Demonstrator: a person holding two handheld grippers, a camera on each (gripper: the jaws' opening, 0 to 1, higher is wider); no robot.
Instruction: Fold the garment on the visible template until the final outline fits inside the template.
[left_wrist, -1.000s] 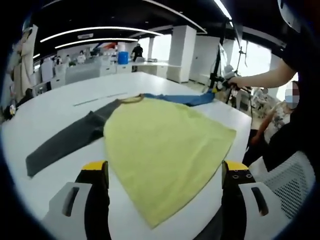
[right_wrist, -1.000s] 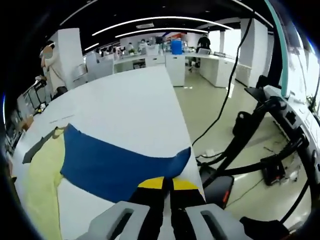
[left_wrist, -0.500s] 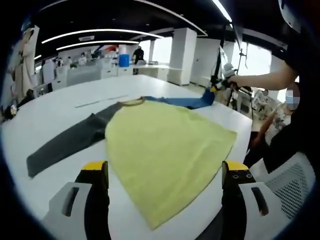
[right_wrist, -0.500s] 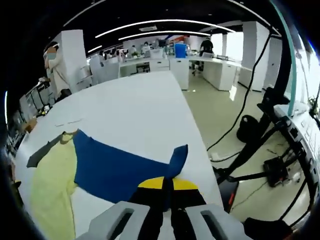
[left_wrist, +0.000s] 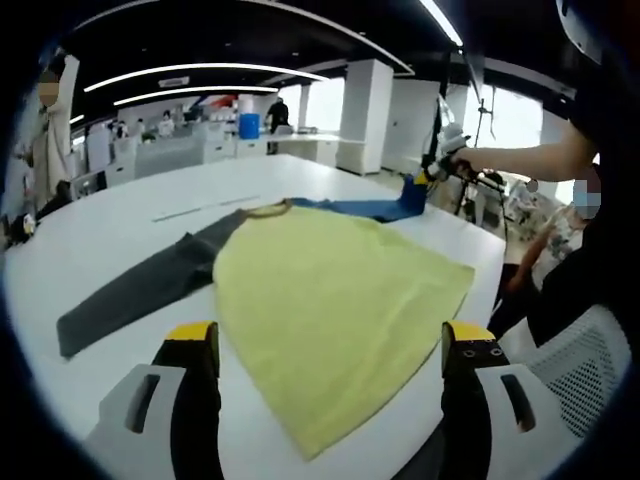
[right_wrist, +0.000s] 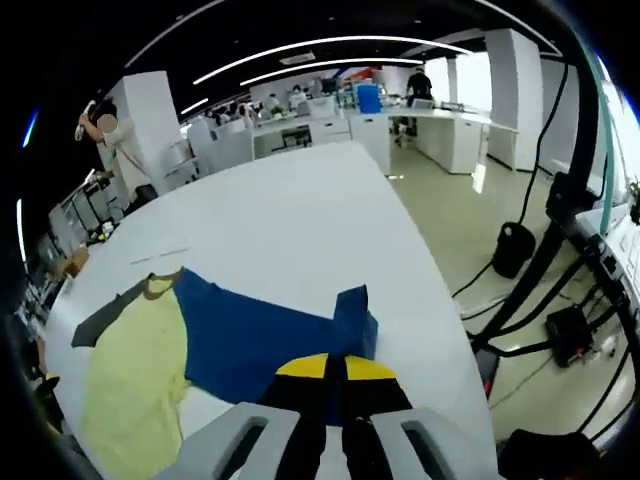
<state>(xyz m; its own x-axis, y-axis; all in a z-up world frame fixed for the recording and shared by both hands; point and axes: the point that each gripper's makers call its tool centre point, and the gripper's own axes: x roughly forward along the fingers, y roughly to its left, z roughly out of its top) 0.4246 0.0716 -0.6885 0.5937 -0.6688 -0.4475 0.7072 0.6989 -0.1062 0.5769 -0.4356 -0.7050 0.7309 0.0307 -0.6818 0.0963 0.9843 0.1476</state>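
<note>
Right gripper (right_wrist: 335, 368) pinches the blue sleeve (right_wrist: 265, 335) cuff, lifted off the table (right_wrist: 300, 210); left gripper (left_wrist: 330, 345) gapes over the shirt (left_wrist: 330, 290) hem

Left tongs (left_wrist: 330, 345) have two chunky black jaws, each capped with a bright yellow pad on top, sitting in pale grey molded housings with a dark oval slot on each side. Right tongs (right_wrist: 335, 368) look the same: black jaws, yellow tips, grey shells underneath. The person (left_wrist: 600, 160) wears a black short-sleeved top, seen in the left gripper view.
</note>
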